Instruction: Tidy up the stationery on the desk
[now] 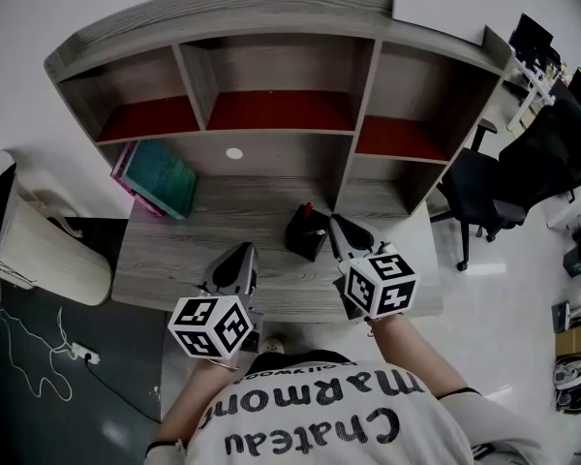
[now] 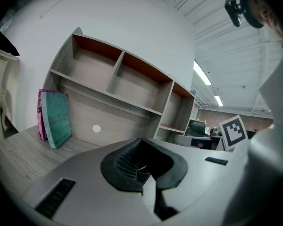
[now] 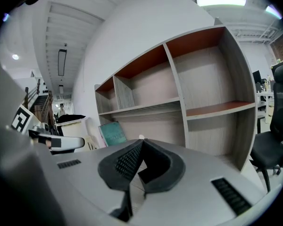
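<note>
Desk [image 1: 203, 255] is carrying books [image 1: 165, 177] and a black holder [image 1: 305, 232]; left gripper [image 1: 240, 253] and right gripper [image 1: 342, 225] are hovering above, jaws closed together, gripping nothing.

the person's shirt [image 1: 315, 417] carries large dark lettering, upside down in the head view: "chateau" on one line, "marmon" on the next, its end unclear. a small line by the collar is too small to read. the cover print on the teal book [image 2: 56, 119] is too blurred to read.
</note>
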Available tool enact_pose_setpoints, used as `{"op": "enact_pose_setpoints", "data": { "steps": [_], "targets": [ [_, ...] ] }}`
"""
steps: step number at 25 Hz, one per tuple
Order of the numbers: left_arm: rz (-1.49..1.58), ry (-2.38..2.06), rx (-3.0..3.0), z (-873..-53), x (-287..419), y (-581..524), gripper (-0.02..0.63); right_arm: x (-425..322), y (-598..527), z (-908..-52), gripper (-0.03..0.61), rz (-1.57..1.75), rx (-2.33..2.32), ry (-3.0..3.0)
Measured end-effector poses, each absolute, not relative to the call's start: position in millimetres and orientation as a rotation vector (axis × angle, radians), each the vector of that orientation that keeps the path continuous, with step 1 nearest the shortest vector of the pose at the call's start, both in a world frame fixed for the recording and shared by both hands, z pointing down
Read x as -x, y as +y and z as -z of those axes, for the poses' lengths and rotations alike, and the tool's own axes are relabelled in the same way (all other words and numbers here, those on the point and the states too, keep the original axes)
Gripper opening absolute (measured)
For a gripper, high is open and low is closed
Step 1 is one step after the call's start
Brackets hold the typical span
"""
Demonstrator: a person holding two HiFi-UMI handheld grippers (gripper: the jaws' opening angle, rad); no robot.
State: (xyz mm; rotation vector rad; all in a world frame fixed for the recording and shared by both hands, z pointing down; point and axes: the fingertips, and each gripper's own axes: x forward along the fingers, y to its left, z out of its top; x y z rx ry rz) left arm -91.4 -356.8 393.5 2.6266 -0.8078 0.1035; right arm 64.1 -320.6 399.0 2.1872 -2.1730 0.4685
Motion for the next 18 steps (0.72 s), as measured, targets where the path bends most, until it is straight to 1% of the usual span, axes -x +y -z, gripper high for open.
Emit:
{"op": "enact_pose_setpoints", "data": {
  "steps": [18],
  "targets": [
    [-0.149,-0.869,-2.565,-429,105,-314,0.012,-51,-283,-449,0.009,-0.604,-2.073,-2.150]
  ]
}}
